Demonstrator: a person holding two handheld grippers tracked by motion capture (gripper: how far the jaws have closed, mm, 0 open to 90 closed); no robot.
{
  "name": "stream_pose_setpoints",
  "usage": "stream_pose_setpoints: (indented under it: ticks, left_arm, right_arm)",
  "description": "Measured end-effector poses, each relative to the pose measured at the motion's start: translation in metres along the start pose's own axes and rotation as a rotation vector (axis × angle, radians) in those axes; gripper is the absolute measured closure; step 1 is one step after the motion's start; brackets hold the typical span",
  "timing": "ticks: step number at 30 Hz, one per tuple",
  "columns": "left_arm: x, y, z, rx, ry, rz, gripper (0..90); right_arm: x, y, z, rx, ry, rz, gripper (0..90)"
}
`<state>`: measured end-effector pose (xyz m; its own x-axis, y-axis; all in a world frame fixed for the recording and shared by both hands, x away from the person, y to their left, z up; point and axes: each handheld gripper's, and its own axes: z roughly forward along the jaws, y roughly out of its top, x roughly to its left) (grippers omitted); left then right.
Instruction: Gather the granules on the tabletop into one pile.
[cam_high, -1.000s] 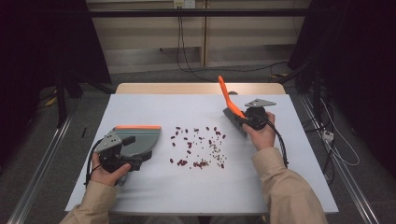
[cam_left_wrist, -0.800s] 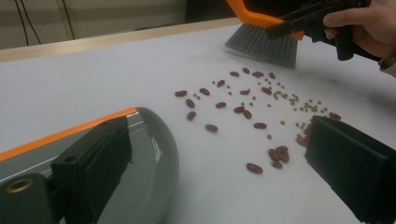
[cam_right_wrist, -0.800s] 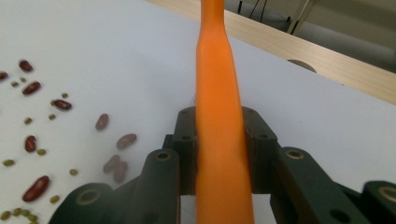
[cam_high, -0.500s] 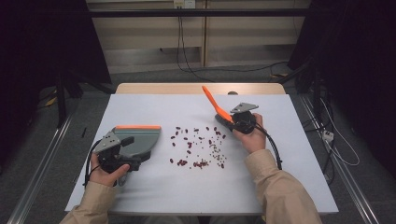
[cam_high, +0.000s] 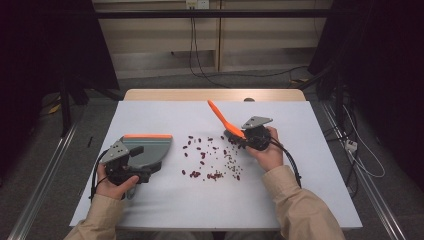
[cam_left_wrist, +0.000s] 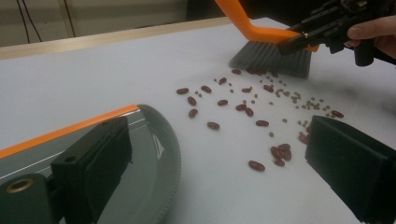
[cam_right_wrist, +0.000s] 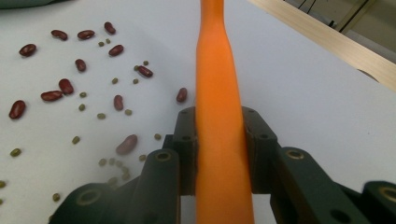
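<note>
I have two tools on the table (cam_high: 150, 210): my right tool (cam_high: 239, 136) is pinching the orange handle of one brush (cam_left_wrist: 268, 53), whose grey bristles rest at the two o'clock edge of the spilled beans (cam_high: 212, 159). My left tool (cam_high: 142, 161), at nine o'clock, grips the rim of one grey dustpan (cam_high: 147, 149), one jaw on it and one under it. Roughly two dozen red beans lie between them, with more small green ones than I can count
</note>
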<state>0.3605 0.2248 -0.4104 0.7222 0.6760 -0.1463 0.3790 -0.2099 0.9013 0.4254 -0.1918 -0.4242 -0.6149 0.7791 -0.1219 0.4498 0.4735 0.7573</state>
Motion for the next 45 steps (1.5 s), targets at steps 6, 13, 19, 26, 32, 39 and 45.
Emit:
stream_pose_setpoints:
  ticks: [6, 13, 19, 26, 32, 39, 45]
  left_arm:
    - [0.000, 0.000, 0.000, -0.001, -0.002, 0.001, 6.9]
    - [-0.001, 0.000, -0.001, -0.002, -0.003, 0.004, 6.9]
    - [-0.001, 0.000, -0.001, -0.005, -0.003, 0.002, 6.8]
    - [-0.002, 0.000, -0.001, -0.002, -0.003, 0.004, 6.8]
    - [-0.002, 0.001, -0.001, -0.005, -0.003, 0.004, 6.8]
    - [-0.003, 0.001, -0.002, -0.002, 0.000, 0.007, 6.8]
    - [-0.004, 0.000, -0.001, 0.002, -0.007, 0.008, 6.7]
  right_arm:
    - [0.008, -0.001, -0.003, -0.005, 0.024, -0.024, 71.4]
    - [0.016, -0.005, -0.011, -0.009, 0.058, -0.039, 71.4]
    - [0.027, -0.008, -0.016, -0.014, 0.079, -0.069, 71.4]
    - [0.038, -0.011, -0.022, -0.024, 0.092, -0.088, 71.4]
    - [0.044, -0.014, -0.026, -0.036, 0.107, -0.089, 71.4]
    - [0.048, -0.014, -0.032, -0.048, 0.141, -0.077, 71.4]
    - [0.039, -0.004, -0.037, -0.101, 0.134, -0.063, 71.4]
